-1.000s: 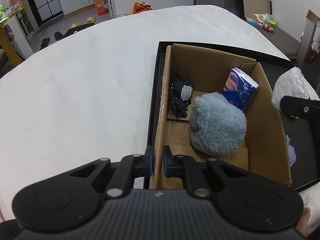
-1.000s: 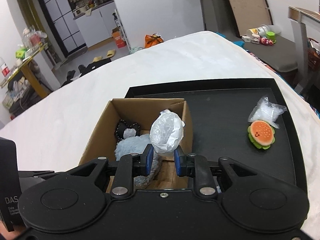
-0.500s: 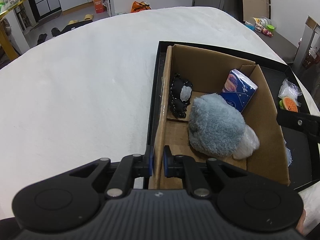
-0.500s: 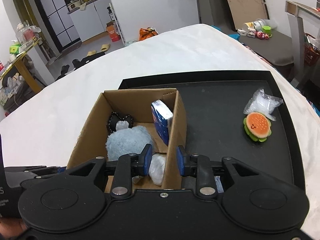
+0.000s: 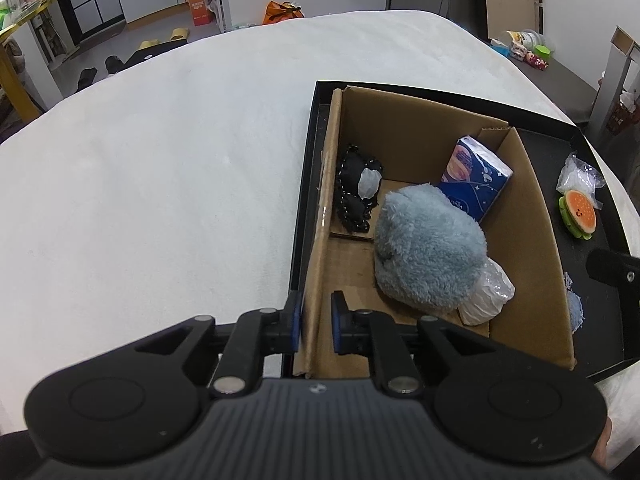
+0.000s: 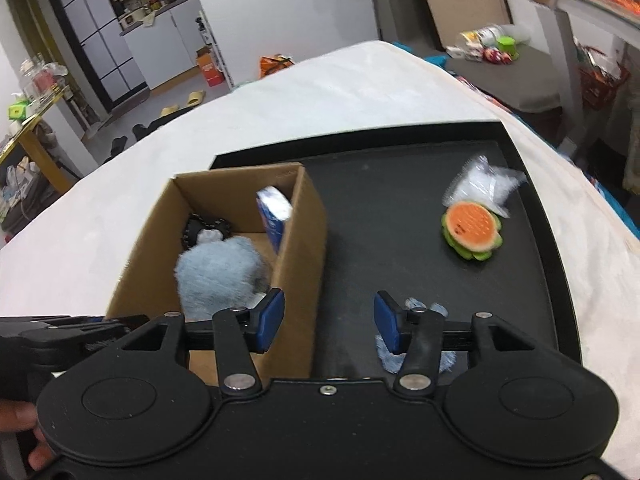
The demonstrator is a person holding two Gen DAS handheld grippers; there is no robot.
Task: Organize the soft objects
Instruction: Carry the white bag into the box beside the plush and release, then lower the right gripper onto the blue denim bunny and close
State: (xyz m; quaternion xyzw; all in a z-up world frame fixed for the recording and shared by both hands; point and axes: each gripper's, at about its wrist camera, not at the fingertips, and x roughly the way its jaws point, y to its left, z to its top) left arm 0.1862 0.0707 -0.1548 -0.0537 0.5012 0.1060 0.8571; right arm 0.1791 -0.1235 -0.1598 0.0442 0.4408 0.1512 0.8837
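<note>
My left gripper (image 5: 316, 320) straddles the near left wall of the cardboard box (image 5: 420, 132); its jaws are just beginning to open, with the wall still between the pads. In the box lie a grey-blue plush (image 5: 428, 252), a white plastic-wrapped bundle (image 5: 486, 296) against it, a blue tissue pack (image 5: 476, 180) and a black beaded item (image 5: 356, 192). My right gripper (image 6: 328, 320) hovers over the box's right wall (image 6: 304, 240) and the black tray (image 6: 380, 200); its jaws are opening and hold nothing. A burger toy (image 6: 472, 232) and a clear bag (image 6: 484, 184) lie on the tray.
A scrap of blue fuzzy cloth (image 6: 420, 304) lies on the tray under my right finger. The tray rests on a white bedspread (image 5: 160, 180). A low grey table with small items (image 6: 520, 76) stands beyond the bed on the right.
The right gripper let the white bundle drop into the box beside the plush, then shifted right over the tray as its jaws widened. The left gripper stayed put, its jaws slightly wider.
</note>
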